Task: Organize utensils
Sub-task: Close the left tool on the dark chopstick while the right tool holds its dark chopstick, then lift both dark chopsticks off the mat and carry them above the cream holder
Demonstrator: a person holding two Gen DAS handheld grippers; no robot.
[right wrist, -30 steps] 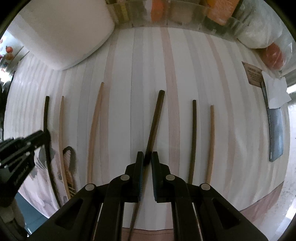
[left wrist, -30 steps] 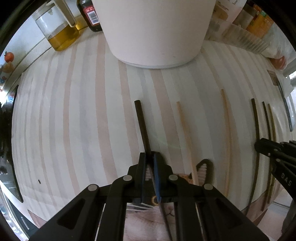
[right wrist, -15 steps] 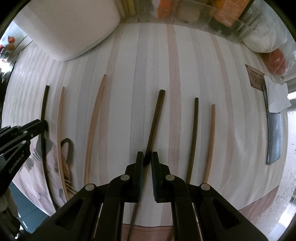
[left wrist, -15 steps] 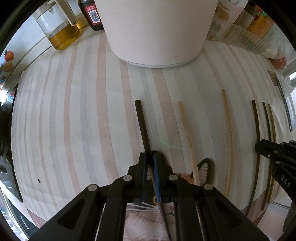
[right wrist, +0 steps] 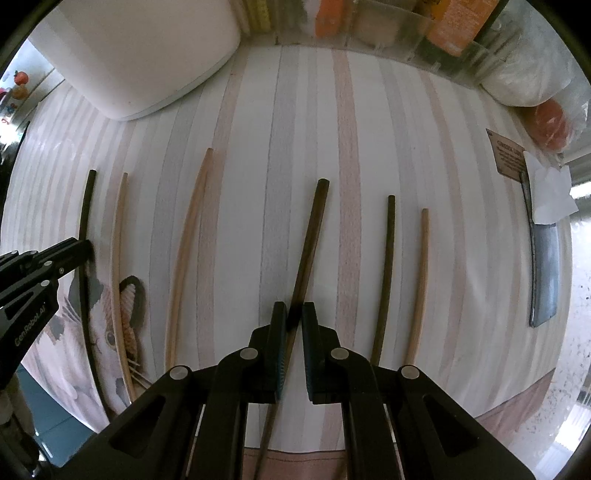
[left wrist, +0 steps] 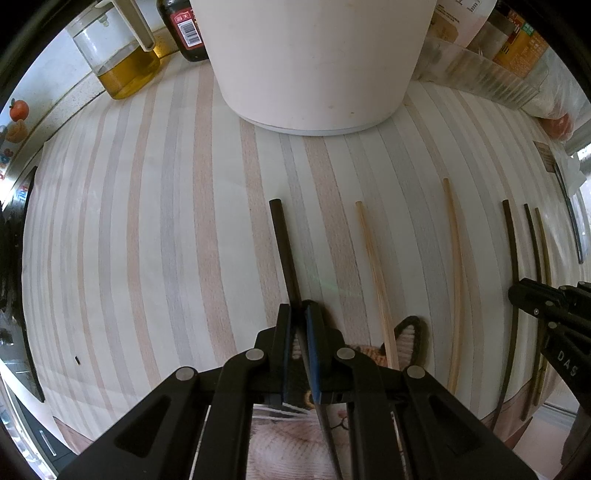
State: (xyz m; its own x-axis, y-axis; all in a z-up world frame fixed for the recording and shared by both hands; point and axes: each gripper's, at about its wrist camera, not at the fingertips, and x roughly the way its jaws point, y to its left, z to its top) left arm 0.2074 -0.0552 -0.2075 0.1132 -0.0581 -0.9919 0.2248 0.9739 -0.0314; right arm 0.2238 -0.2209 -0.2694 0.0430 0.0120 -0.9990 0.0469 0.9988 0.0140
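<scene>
Several chopsticks lie on a striped cloth (left wrist: 147, 221). My left gripper (left wrist: 298, 314) is shut on a dark chopstick (left wrist: 282, 243) that points away over the cloth. My right gripper (right wrist: 294, 314) is shut on another dark chopstick (right wrist: 310, 229), tilted to the right. Two light wooden chopsticks (left wrist: 373, 266) (left wrist: 458, 258) lie between the grippers; they show in the right wrist view too (right wrist: 118, 240) (right wrist: 188, 236). A dark chopstick (right wrist: 386, 266) and a light one (right wrist: 419, 273) lie to the right of my right gripper. The right gripper shows at the left view's edge (left wrist: 546, 306).
A large white pot (left wrist: 314, 62) stands at the back. An oil jar (left wrist: 122, 62) and a dark sauce bottle (left wrist: 184, 29) are back left. A clear rack with packets (right wrist: 406, 33) lines the back. A cleaver (right wrist: 543, 266) lies at far right.
Both grippers have drawn slightly back with their chopsticks. More of the cloth's near edge and cat print shows in the right wrist view.
</scene>
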